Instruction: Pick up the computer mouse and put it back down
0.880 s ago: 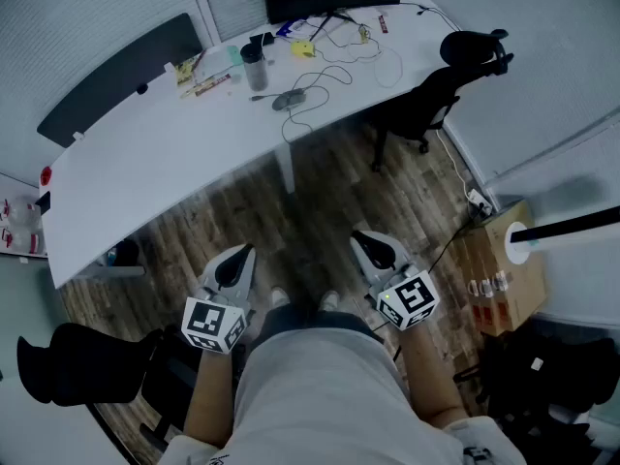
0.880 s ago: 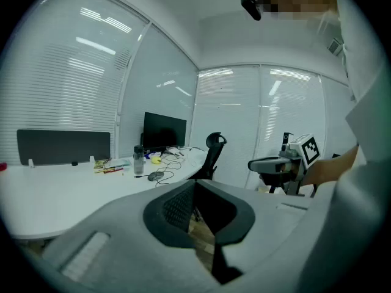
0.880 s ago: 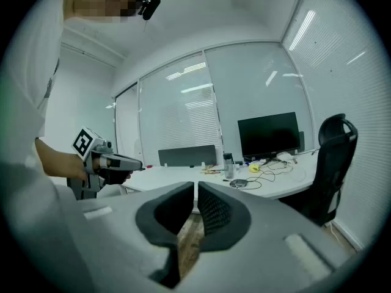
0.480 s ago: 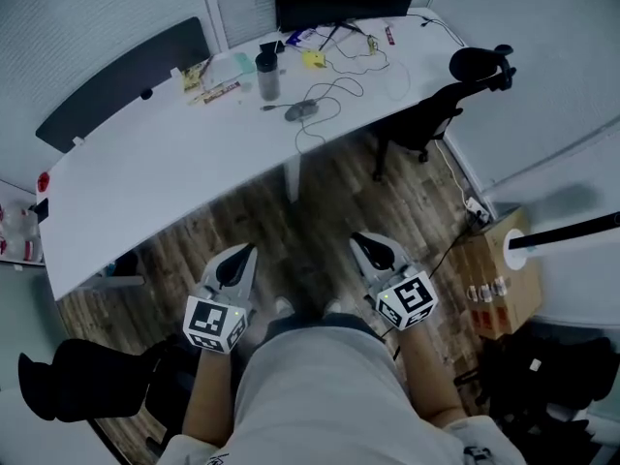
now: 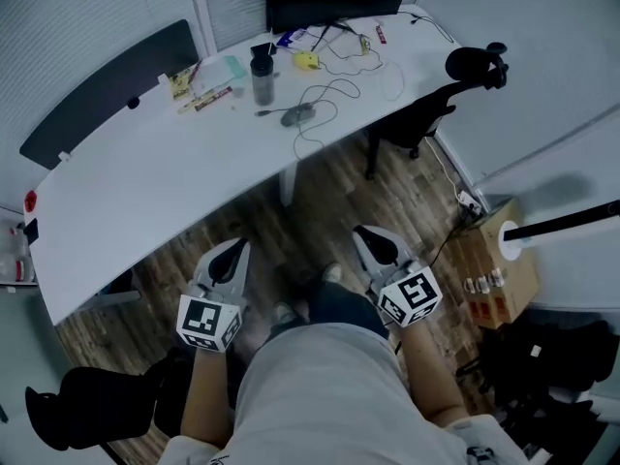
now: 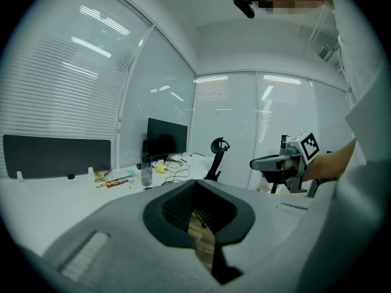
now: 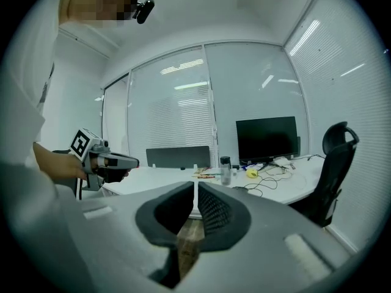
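Since the earlier frames the view had swung a little, so the white counter (image 5: 145,182) sat slightly differently in the head view. A dark shape, probably the person's leg (image 5: 339,306), had come forward between the two tools. The tools themselves had hardly shifted against the person's body. The computer mouse (image 5: 297,114) lay flat on the counter, just to the right of the dark cup (image 5: 261,76) and a little nearer the person than it, with its cable (image 5: 334,90) looping away on the cup's right. The left tool (image 5: 231,258) and the right tool (image 5: 377,247) were both held well short of the cup, over the wooden floor (image 5: 320,201) on the person's side of the counter, pointing roughly toward it. In each tool's own view the jaws stood together with nothing between them, and only floor showed through the gap behind the tips. Judged from this, no part of the task was done. The mouse looked untouched, and the approach, the opening of a tool, the grip, the lift and the setting down were all left.
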The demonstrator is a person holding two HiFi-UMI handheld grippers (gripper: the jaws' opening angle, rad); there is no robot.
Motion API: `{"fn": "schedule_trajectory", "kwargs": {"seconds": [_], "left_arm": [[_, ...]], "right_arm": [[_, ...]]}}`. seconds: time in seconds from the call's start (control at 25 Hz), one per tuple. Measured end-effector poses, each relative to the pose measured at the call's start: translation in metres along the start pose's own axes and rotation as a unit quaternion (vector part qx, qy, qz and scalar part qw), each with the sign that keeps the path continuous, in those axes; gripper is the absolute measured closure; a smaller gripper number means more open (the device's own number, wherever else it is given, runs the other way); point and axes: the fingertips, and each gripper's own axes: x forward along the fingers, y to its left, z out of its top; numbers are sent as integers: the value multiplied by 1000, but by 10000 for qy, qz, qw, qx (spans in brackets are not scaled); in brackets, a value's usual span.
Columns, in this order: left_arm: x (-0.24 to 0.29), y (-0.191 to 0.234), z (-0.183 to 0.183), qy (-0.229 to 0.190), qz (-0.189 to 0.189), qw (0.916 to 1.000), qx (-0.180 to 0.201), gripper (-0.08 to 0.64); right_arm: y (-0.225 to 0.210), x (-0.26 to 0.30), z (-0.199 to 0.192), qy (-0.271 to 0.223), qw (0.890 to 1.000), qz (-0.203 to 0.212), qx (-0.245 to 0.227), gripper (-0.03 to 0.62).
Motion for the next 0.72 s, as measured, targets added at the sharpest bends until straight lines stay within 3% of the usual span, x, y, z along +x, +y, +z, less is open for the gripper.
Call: {"fn": "schedule_trajectory", "kwargs": {"seconds": [0.32,0.72], "left_arm": [[79,15,7,193,34,9998,-14,549],[201,25,26,489,277,9984,-19,549]], "right_arm": [[-73,39,-3,53,9998,-5,211,571],[-180,86,13,87,9987,377,322,571]]}}
